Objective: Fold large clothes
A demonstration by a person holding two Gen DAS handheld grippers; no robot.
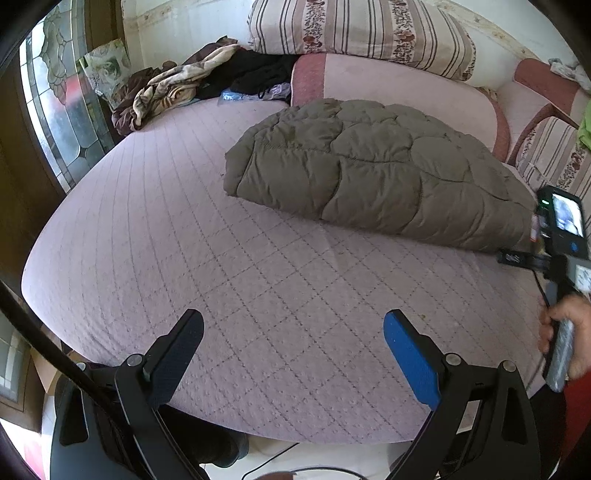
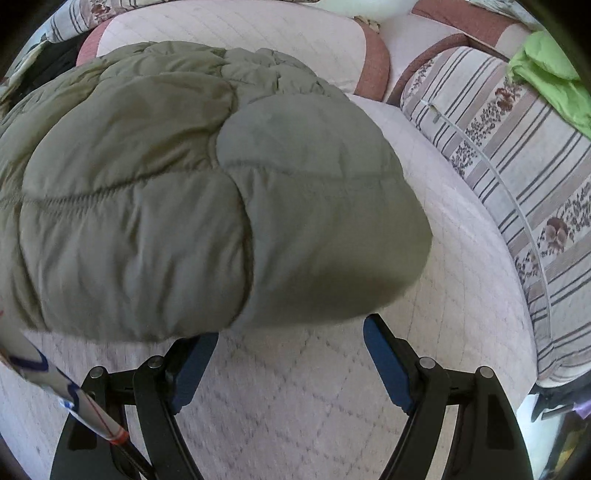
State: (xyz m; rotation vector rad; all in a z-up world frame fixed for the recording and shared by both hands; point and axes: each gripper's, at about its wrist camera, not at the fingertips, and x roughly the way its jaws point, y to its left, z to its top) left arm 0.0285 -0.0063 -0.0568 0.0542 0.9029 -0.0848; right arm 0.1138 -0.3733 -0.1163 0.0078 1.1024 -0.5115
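Observation:
An olive-green quilted puffer coat (image 1: 369, 170) lies folded in a thick bundle on the pink quilted bed (image 1: 221, 266). My left gripper (image 1: 293, 328) is open and empty, low over the bed's near part, well short of the coat. The right gripper's body (image 1: 561, 236) shows at the right edge in the left wrist view, held by a hand beside the coat's right end. In the right wrist view the coat (image 2: 192, 192) fills the frame, and my right gripper (image 2: 291, 332) is open just in front of its near edge, holding nothing.
A striped floral pillow (image 1: 362, 33) and a pink cushion (image 1: 399, 92) lie behind the coat. A heap of dark and patterned clothes (image 1: 192, 81) sits at the far left corner. Another striped pillow (image 2: 517, 177) with a bright green cloth (image 2: 550, 81) is to the right. A stained-glass window (image 1: 59, 99) is on the left.

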